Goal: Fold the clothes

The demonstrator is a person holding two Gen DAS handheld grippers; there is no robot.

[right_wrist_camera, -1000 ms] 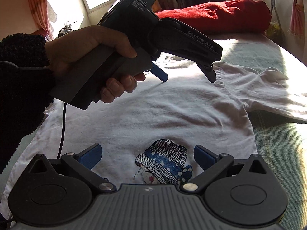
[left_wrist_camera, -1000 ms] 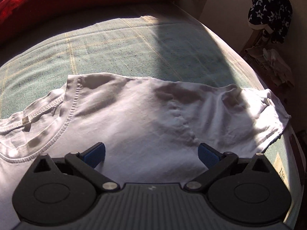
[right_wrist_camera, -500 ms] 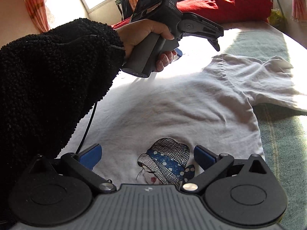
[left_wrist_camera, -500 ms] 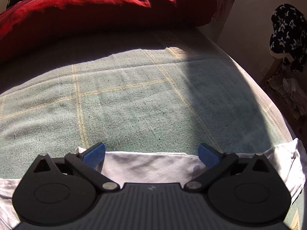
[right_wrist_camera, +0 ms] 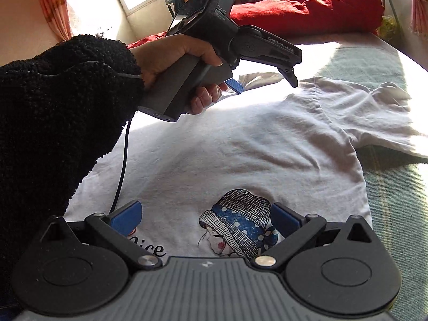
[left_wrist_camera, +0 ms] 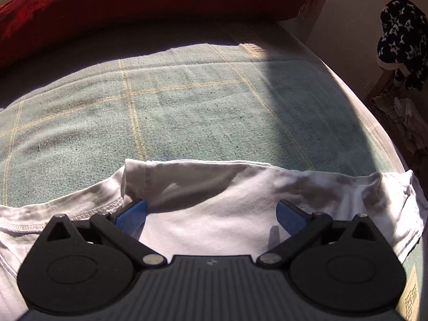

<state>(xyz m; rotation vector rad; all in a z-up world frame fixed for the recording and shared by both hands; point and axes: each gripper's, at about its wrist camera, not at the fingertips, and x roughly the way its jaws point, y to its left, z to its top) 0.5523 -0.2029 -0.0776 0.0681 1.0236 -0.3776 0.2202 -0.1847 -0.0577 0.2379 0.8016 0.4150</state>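
A white T-shirt (right_wrist_camera: pixel 240 144) lies front up on the green bed cover, with a printed face in a blue dotted hat (right_wrist_camera: pixel 238 227) on its chest. My right gripper (right_wrist_camera: pixel 206 215) hovers open just over that print. A hand in a black fleece sleeve (right_wrist_camera: pixel 53 112) holds my left gripper (right_wrist_camera: pixel 263 81) open above the collar end. In the left wrist view the left gripper (left_wrist_camera: pixel 211 212) spans the shirt's shoulder (left_wrist_camera: pixel 214 187). The ribbed collar (left_wrist_camera: pixel 67 214) lies beside its left finger, and the sleeve (left_wrist_camera: pixel 396 195) lies to the right.
A red blanket (left_wrist_camera: pixel 133 8) is heaped at the far end of the green checked cover (left_wrist_camera: pixel 174 107). The bed's edge drops off at the right, where a dark star-patterned garment (left_wrist_camera: pixel 401 40) hangs on a chair. A black cable (right_wrist_camera: pixel 123 160) trails from the left gripper across the shirt.
The left gripper swung out past the shirt's shoulder edge over the bed cover, then came back; the shoulder now lies between its fingers. The right gripper has hardly moved.
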